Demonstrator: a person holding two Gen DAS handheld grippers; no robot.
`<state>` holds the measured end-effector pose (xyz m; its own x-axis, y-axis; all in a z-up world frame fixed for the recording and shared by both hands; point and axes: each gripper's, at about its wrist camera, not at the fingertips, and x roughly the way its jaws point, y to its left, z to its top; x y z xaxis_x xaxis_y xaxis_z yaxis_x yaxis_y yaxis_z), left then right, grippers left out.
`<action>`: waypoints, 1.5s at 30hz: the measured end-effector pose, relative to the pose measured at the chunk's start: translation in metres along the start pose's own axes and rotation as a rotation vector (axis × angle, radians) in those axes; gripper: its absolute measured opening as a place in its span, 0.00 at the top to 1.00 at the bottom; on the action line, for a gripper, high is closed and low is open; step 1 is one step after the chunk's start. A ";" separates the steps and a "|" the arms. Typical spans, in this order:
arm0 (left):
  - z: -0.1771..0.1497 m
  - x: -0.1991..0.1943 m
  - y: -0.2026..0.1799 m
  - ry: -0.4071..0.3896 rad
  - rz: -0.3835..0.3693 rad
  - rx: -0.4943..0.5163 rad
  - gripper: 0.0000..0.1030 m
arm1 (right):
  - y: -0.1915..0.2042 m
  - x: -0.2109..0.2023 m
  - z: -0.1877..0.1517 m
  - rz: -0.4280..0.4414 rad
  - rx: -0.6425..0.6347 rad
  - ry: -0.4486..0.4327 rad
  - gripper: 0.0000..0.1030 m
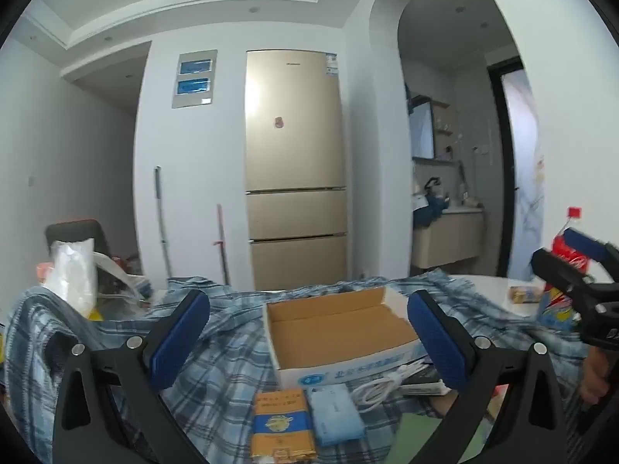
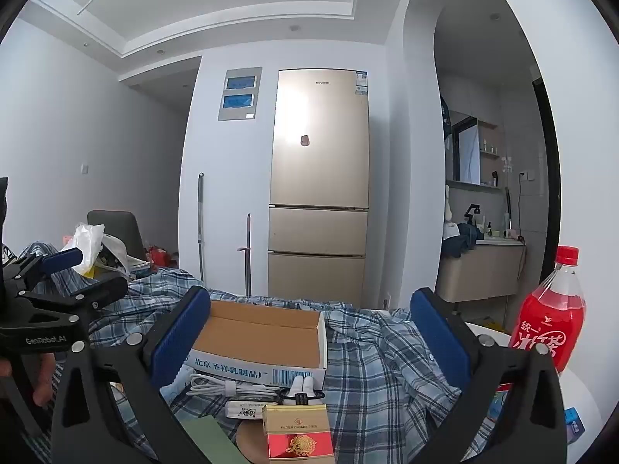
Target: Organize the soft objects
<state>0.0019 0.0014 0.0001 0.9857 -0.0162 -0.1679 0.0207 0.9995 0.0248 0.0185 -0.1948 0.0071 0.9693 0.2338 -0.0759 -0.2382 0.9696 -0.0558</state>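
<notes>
A blue-and-white plaid cloth shirt (image 1: 216, 367) lies rumpled across the white tabletop (image 1: 499, 290), filling the lower half of the left wrist view from the left edge to the right. On top of it, at lower centre, sits an open shallow cardboard box with a brown inside and white printed outer walls (image 1: 340, 328), empty as far as can be seen. Just in front of the box lie a yellow-orange flat packet (image 1: 280, 425), a pale blue tissue pack (image 1: 336, 413) and a coiled white cable (image 1: 387, 382).

The left hand-held gripper (image 1: 309, 340) has its blue-padded jaws spread wide, one at either side of the box and above the shirt, with nothing pinched. The right hand-held gripper (image 2: 309, 344) is likewise spread wide over the same box and shirt, gripping nothing. In the right wrist view a gold and red cigarette box (image 2: 298, 433) stands at the bottom centre, and a red plastic drink bottle with a red cap (image 2: 549, 321) stands upright at the right edge, on the tabletop beside the shirt.

At the left of the left wrist view a clear plastic bag (image 1: 75, 274) stands up over the shirt's edge. Behind everything, at centre frame, stands a tall gold refrigerator (image 1: 294, 162) against a white wall, with a mop handle (image 1: 162, 224) leaning to its left.
</notes>
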 end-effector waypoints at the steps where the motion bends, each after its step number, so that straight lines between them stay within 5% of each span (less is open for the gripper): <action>1: 0.000 0.002 0.000 -0.001 0.022 -0.006 0.00 | 0.000 0.000 0.000 0.001 -0.003 0.006 0.00; 3: 0.001 -0.006 -0.004 -0.052 0.032 -0.010 0.00 | 0.000 0.001 -0.001 0.001 0.003 0.007 0.00; 8: 0.003 0.002 0.001 -0.007 0.057 -0.043 0.00 | 0.000 0.002 -0.002 0.000 0.010 0.013 0.00; 45: 0.003 -0.005 0.006 -0.026 -0.008 -0.038 0.00 | -0.001 0.005 -0.002 -0.005 0.014 0.019 0.00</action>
<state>-0.0028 0.0072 0.0039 0.9895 -0.0241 -0.1424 0.0223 0.9996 -0.0143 0.0235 -0.1946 0.0045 0.9693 0.2273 -0.0943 -0.2320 0.9718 -0.0428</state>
